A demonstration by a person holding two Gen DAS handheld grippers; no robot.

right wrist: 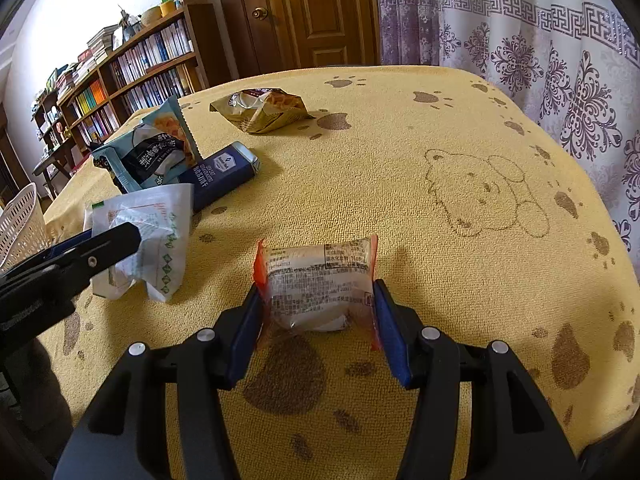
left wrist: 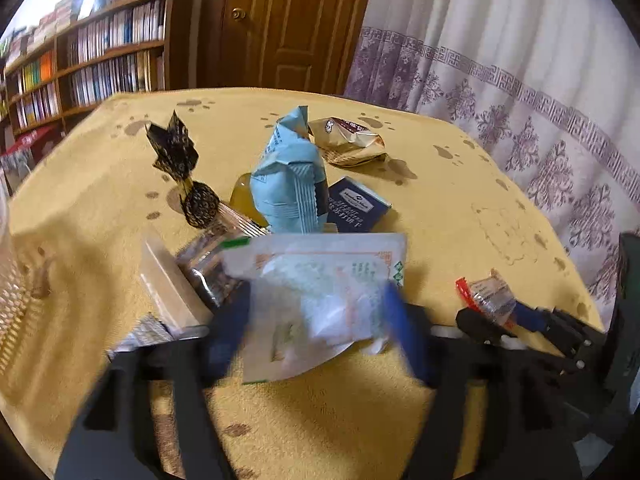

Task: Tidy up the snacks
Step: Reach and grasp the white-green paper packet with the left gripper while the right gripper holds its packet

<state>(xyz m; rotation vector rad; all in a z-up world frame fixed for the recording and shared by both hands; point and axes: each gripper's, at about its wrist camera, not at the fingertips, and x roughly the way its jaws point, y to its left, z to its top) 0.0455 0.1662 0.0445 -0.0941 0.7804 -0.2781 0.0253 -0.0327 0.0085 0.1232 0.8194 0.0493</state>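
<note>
Closest in the right wrist view, the right gripper (right wrist: pixel 318 316) is clamped on a small clear-wrapped bun packet with orange-red crimped ends (right wrist: pixel 318 280), its blue finger pads (right wrist: pixel 250 332) pressing the packet's two sides while the packet sits at the level of the yellow bear-print tablecloth (right wrist: pixel 400 168). In the left wrist view, the left gripper (left wrist: pixel 320 316) holds a white crinkled plastic snack pouch with green edging (left wrist: pixel 320 280) between its blue pads, which are spread about the pouch's width; motion blur hides whether the pouch is lifted clear of the cloth. Just behind the pouch lie a flat beige wrapped bar (left wrist: pixel 168 284) and a dark shiny foil packet (left wrist: pixel 208 268). Further back stand a black-and-gold twisted candy wrapper (left wrist: pixel 188 172) and a light blue snack bag (left wrist: pixel 288 176), which leans against a navy rectangular box (left wrist: pixel 356 204). Beyond them rests a crumpled tan snack packet (left wrist: pixel 348 140). A white perforated plastic basket (right wrist: pixel 20 220) sits at the table's left edge.
</note>
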